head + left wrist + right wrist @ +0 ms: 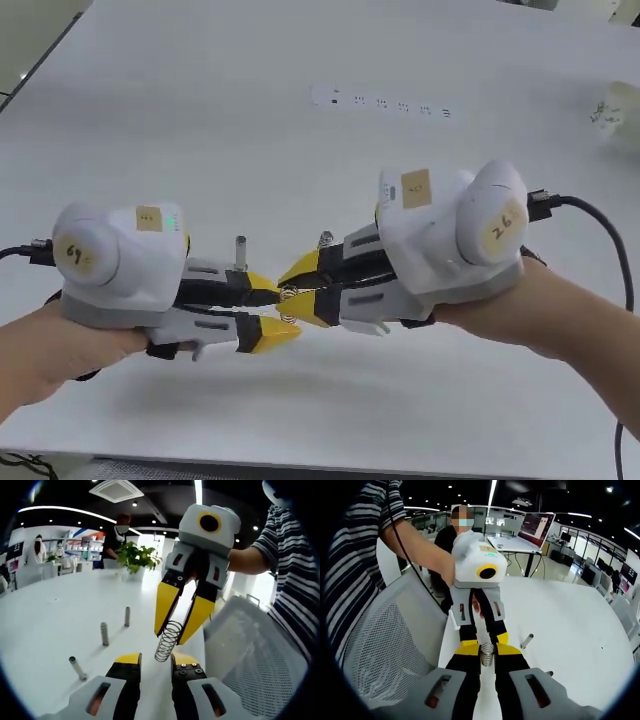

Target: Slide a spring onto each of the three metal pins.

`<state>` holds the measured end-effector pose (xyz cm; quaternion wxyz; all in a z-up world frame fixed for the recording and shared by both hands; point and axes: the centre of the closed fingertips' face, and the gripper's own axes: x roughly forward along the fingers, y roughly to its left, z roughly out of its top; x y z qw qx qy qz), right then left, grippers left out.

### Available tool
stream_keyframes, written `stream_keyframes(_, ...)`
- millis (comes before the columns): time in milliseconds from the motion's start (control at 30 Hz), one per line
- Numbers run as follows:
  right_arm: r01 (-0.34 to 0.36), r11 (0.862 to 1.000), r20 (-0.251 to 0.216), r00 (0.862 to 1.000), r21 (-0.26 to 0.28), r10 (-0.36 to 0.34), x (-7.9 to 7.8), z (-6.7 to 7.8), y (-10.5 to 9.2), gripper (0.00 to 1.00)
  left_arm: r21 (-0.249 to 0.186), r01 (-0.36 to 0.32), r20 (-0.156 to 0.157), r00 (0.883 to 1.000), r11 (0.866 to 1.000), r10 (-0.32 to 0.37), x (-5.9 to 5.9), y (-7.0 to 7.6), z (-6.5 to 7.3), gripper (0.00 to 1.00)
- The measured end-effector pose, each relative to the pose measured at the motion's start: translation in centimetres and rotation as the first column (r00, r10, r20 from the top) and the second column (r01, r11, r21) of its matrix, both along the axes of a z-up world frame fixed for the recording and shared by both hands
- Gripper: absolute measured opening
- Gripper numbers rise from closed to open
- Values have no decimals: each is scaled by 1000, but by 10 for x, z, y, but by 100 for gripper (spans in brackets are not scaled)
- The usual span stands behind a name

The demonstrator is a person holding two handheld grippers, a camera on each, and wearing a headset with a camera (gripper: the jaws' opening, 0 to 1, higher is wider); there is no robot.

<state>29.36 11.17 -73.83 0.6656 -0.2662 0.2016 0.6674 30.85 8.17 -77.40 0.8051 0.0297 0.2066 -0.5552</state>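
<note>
Spring [166,644] in right claw [170,636], open tabletop [300,170] beyond

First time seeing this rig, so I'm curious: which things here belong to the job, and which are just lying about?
Job: spring, three pins, left gripper, right gripper.
Lying about: power strip, potted plant, mesh chair, laptop.

Left round yellow sticker [77,255], on the white left gripper [275,310]: is showing handwritten "69".
Right round yellow sticker [503,226], on the white right gripper [293,293]: is showing handwritten "26", turned sideways.
</note>
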Motion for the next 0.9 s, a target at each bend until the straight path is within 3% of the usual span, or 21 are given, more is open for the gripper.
stream_keyframes(367, 5, 1000, 20, 1000, -4, -4, 5, 4, 0, 7, -5, -25, -6, 1000, 1000, 25, 3, 8, 2, 19)
stream_keyframes(900, 18, 1000, 36, 999, 0, -18, 9, 8, 2, 7, 9, -82, -28, 996, 997, 83, 4, 26, 0, 34)
